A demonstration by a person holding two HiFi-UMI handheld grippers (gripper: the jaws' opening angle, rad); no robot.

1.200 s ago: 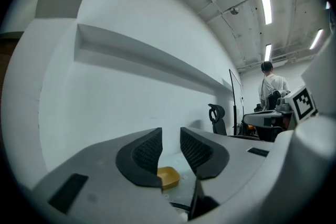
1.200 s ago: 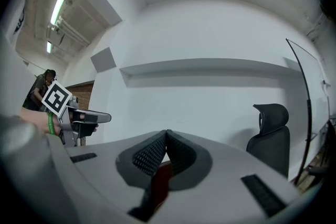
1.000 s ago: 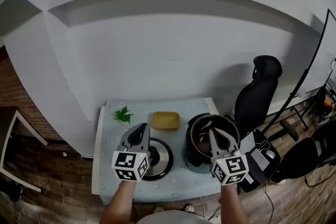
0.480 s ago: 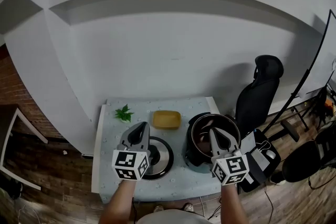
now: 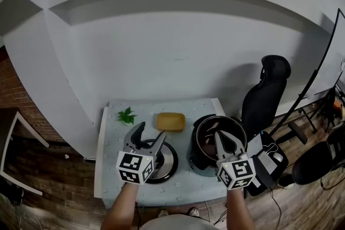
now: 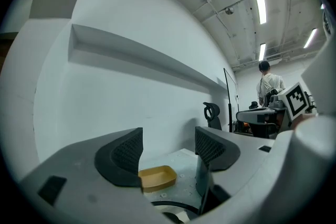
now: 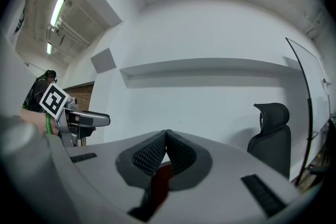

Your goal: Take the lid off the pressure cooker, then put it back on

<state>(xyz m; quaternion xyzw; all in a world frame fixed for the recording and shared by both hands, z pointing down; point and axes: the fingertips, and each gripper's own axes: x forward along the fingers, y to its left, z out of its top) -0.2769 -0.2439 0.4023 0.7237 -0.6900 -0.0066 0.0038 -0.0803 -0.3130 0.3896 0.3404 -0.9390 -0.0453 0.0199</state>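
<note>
While the pressure cooker's lid (image 5: 170, 161) is lying flat on the worktop (image 5: 112, 169), just left of the open pot (image 5: 198, 161), the left gripper (image 5: 151, 133) is hovering over the lid's middle, its jaws having just been opening and now standing spread with nothing pinched between them; the right gripper (image 5: 219, 137) is hanging over the pot's near rim, its jaws pressed together on nothing
</note>
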